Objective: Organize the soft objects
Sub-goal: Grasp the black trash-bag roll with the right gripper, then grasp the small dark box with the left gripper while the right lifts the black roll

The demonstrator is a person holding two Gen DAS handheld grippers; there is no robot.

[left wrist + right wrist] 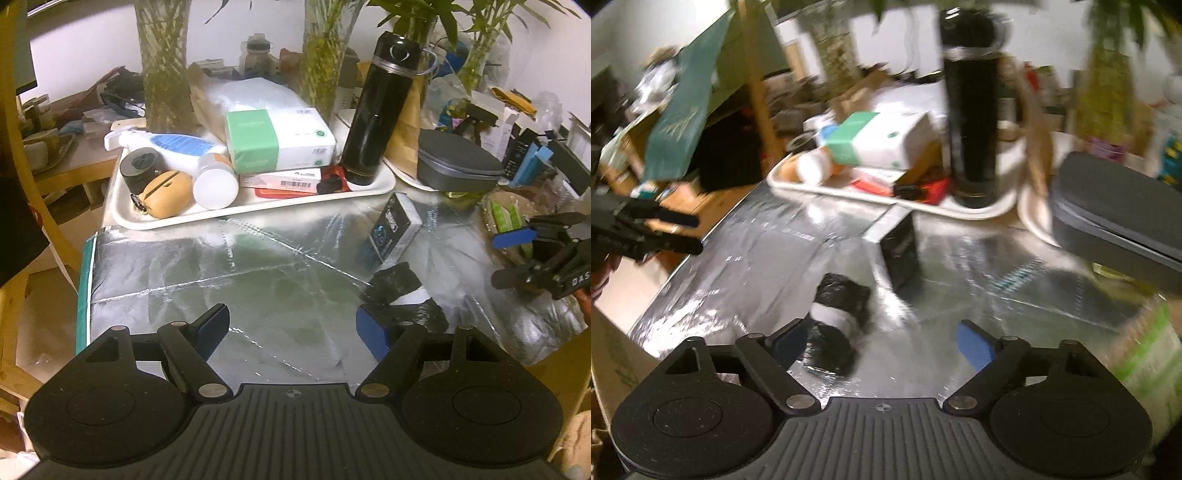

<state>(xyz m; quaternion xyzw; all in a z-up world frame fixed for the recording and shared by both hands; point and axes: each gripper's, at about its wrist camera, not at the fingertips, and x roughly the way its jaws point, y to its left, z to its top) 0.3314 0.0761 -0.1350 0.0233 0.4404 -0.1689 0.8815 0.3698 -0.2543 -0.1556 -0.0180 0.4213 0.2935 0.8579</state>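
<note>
Black soft bundle with a white band lies on the silver foil mat just ahead of the right gripper, whose fingers are spread and empty. Left gripper fingers are likewise spread, empty. Beyond stand a dark box and the white tray.

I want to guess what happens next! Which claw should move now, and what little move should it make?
Probably the right claw should ease forward and a bit to its left, so its open fingers straddle the black bundle with the white band. The bundle lies loose on the silver mat, just ahead of that claw's left finger, not yet between the fingers. The left claw is open too, holding nothing.
</note>
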